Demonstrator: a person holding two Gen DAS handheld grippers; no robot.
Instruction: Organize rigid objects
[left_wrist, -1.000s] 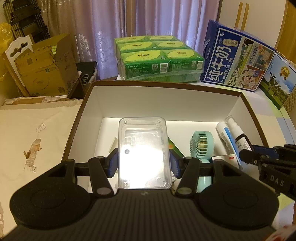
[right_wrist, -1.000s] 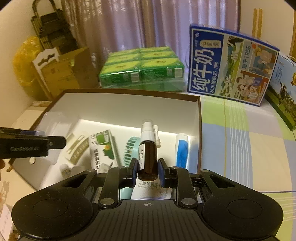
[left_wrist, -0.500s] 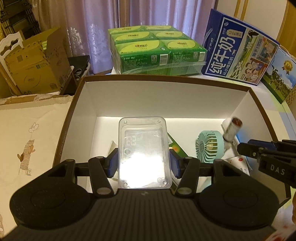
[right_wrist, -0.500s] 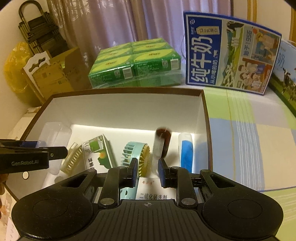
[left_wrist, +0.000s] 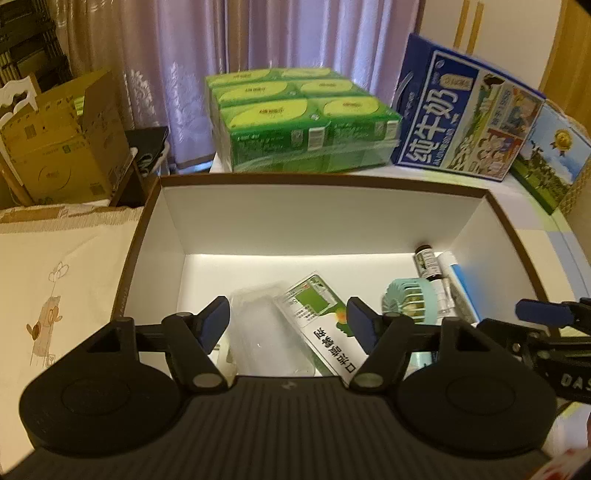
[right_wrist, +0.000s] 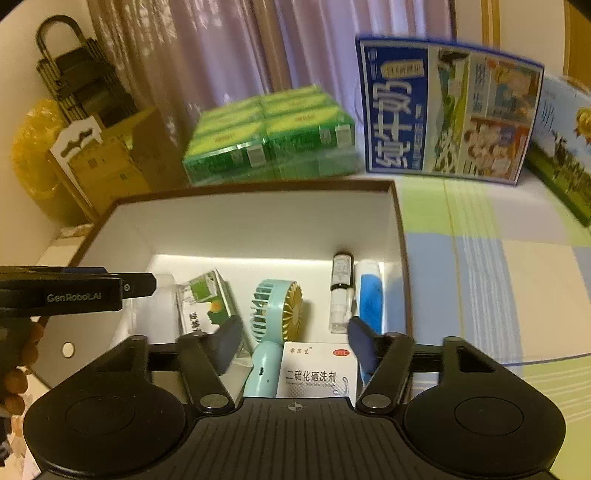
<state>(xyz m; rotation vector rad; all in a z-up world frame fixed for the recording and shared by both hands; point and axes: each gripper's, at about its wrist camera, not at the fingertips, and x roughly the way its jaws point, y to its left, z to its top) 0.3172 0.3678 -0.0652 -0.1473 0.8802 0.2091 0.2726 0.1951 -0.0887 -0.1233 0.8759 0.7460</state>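
Note:
A white box with a brown rim holds the items. My left gripper is open and empty above the box's near left. Below it a clear plastic case lies on the box floor beside a green and white carton. My right gripper is open and empty above the near right. A brown spray bottle lies flat between a teal hand fan and a blue and white tube. A white medicine box sits by the fan's handle.
A shrink-wrapped pack of green cartons and a blue milk carton box stand behind the white box. Cardboard boxes stand at the far left. A checked cloth covers the table to the right.
My left gripper opened and the clear case dropped onto the box floor. My right gripper opened wider; the released spray bottle fell and now lies flat beside the fan.

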